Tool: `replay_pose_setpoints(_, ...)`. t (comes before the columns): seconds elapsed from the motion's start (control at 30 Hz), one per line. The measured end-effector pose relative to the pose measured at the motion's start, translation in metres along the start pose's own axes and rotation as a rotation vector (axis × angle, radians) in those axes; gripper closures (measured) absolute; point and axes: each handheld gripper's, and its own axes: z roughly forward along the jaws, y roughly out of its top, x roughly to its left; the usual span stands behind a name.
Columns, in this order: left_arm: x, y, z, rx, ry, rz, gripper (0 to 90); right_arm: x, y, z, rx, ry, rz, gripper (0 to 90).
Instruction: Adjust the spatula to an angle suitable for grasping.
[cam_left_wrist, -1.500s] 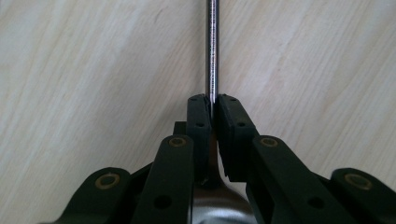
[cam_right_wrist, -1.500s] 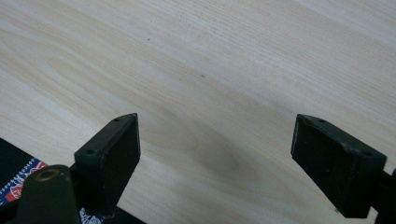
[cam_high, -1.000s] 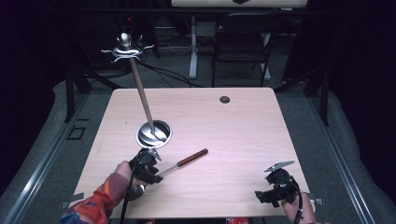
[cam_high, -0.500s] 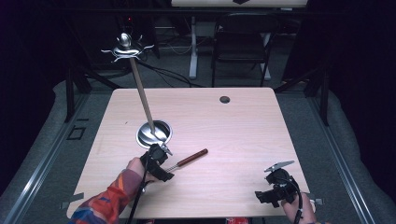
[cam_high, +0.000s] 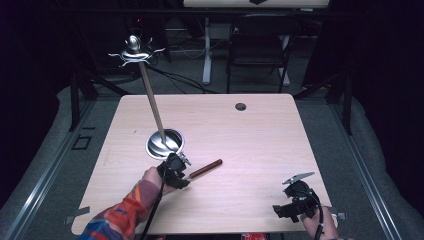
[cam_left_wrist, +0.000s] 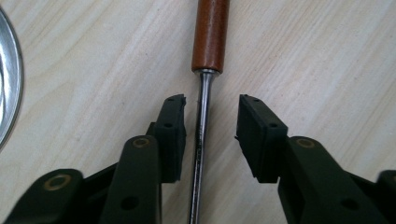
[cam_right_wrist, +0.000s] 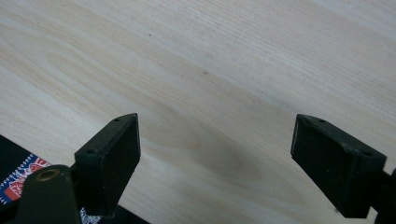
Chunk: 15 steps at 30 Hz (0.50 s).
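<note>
Just right of the dish (cam_high: 164, 143), the left gripper (cam_left_wrist: 210, 126) straddles the tool's (cam_left_wrist: 201, 140) shaft below its wooden handle, jaws parted, unclenched; closing off-centre could roll it away; far right, the right gripper (cam_right_wrist: 229, 154) gapes, empty.

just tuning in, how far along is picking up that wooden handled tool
Approach looks done: the left gripper straddles the tool's metal shaft just below the wooden handle, jaws open. Closing and lifting are left; the tool lies flat on the table. The right gripper waits open near the table's edge.
</note>
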Motion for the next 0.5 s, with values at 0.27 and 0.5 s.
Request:
replay_pose_setpoints(0.27,-0.0004,0.0032,0.0043,0.043,0.025,0.023,73.8,-0.0006,-0.0002,0.0001,0.009,0.008,-0.003,15.4)
replay_pose_setpoints(0.5,-0.0005,0.0059,0.0076,0.059,0.032,0.042,78.5,-0.0001,0.0001,0.0004,0.008,-0.001,-0.002,15.3)
